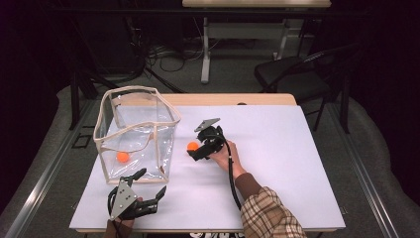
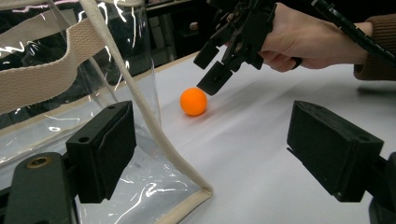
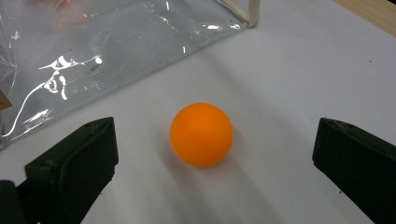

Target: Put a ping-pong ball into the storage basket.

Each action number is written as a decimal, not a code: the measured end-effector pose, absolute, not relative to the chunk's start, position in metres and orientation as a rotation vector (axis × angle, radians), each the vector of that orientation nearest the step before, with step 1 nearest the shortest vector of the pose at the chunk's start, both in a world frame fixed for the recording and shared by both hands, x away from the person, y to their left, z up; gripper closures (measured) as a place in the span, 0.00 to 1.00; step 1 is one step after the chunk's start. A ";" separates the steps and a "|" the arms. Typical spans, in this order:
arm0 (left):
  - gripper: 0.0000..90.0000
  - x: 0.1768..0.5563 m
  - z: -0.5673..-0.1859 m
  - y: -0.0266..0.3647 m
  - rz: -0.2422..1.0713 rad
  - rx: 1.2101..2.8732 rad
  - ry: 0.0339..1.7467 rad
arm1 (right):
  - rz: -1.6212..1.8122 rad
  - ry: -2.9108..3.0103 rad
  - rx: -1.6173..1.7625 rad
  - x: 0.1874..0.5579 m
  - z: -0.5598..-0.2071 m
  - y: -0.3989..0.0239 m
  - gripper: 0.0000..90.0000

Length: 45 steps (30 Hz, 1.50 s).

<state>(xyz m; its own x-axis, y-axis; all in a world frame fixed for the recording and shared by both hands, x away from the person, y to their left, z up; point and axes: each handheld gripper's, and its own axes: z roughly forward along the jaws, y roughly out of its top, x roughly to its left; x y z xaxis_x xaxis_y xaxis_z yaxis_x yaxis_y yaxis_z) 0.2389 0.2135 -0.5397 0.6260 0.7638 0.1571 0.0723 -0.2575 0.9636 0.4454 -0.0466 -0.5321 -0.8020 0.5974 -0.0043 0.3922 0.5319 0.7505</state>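
On the white table (image 1: 277, 163) in the high view, the right gripper (image 1: 194, 151) reaches, jaws spread, for an orange ball (image 1: 192, 146) beside the clear bag (image 1: 136, 131); the left gripper (image 2: 210, 154) view shows its own jaws parted at the bag's corner; the right gripper view frames the ball between wide jaws, untouched.

Small bright orange ball (image 3: 201, 134), looks like a ping-pong ball, smooth and matte, sitting loose on the white tabletop just beside the clear plastic bag (image 1: 136, 134), not touching it.

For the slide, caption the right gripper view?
Open right claw straddling a small orange ball on the white table, beside the clear plastic bag.
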 end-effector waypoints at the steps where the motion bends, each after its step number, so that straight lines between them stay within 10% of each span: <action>1: 0.17 0.239 -0.540 0.214 0.768 1.727 0.686 | 1.128 2.517 0.831 0.446 -0.533 -0.045 0.00; 16: 0.17 0.239 -0.540 0.213 0.765 1.723 0.687 | 1.110 2.533 0.825 0.448 -0.542 -0.034 0.00; 31: 0.17 0.239 -0.540 0.214 0.765 1.727 0.685 | 1.070 2.533 0.802 0.449 -0.547 -0.029 0.36; 45: 0.17 0.239 -0.540 0.214 0.765 1.728 0.685 | 1.038 2.558 0.782 0.449 -0.550 -0.027 0.50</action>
<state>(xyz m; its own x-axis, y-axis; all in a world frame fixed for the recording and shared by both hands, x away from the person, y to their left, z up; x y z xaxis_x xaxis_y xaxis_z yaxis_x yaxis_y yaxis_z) 0.2390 0.2137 -0.5396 0.6283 0.7618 0.1578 0.0732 -0.2598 0.9629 0.4494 -0.0272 -0.5496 -0.8174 0.5742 -0.0465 0.3795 0.5975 0.7064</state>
